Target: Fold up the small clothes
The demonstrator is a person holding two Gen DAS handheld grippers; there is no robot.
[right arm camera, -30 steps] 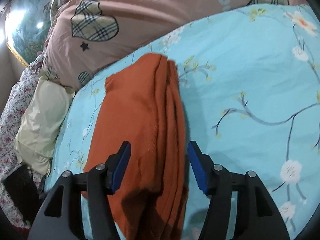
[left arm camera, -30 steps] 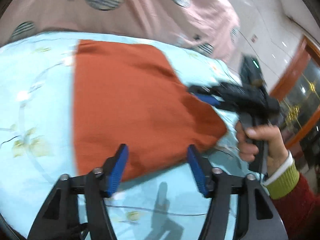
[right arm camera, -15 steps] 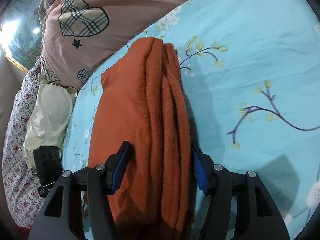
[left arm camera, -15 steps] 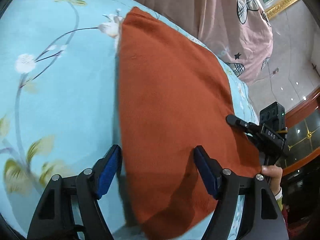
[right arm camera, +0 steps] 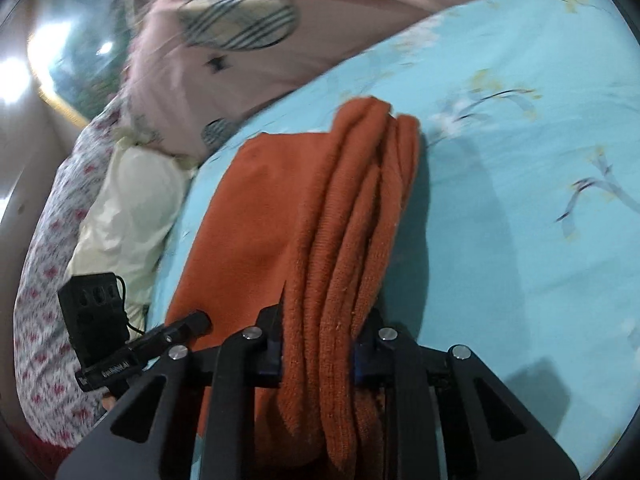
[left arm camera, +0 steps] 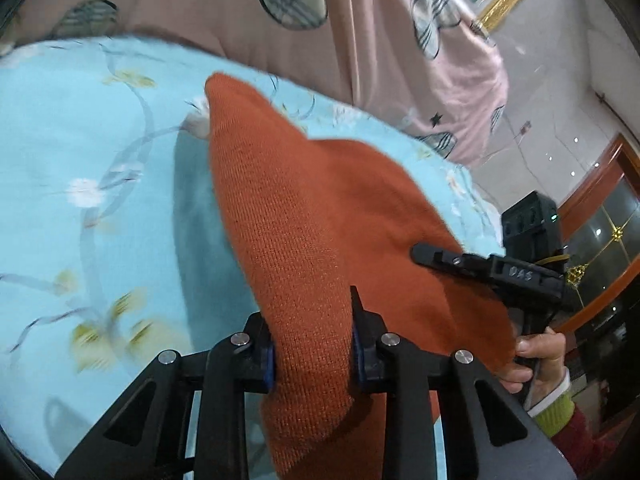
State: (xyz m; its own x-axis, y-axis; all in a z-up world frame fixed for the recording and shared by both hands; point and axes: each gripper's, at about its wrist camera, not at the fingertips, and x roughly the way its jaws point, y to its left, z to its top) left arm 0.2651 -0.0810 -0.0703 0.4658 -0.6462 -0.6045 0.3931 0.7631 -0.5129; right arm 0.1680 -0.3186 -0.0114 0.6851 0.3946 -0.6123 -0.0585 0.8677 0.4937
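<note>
An orange knit garment (left arm camera: 320,216) lies folded on the light blue floral bedsheet (left arm camera: 100,184). My left gripper (left arm camera: 312,356) is shut on the garment's near edge, and that edge is lifted off the sheet. My right gripper (right arm camera: 318,348) is shut on the stacked folded layers of the same garment (right arm camera: 352,216) at its other side. The right gripper also shows in the left wrist view (left arm camera: 492,268), against the garment's right edge. The left gripper also shows in the right wrist view (right arm camera: 132,344), at the garment's left edge.
A pink quilt with plaid hearts (left arm camera: 320,28) is heaped along the far side of the bed. A cream pillow (right arm camera: 128,208) and a red-flowered cloth (right arm camera: 44,280) lie beyond the garment in the right wrist view. A tiled floor and wooden door frame (left arm camera: 592,184) lie past the bed edge.
Both grippers were open around the garment's edges half a second ago; now both have closed on it. The garment's edges have risen off the sheet.
</note>
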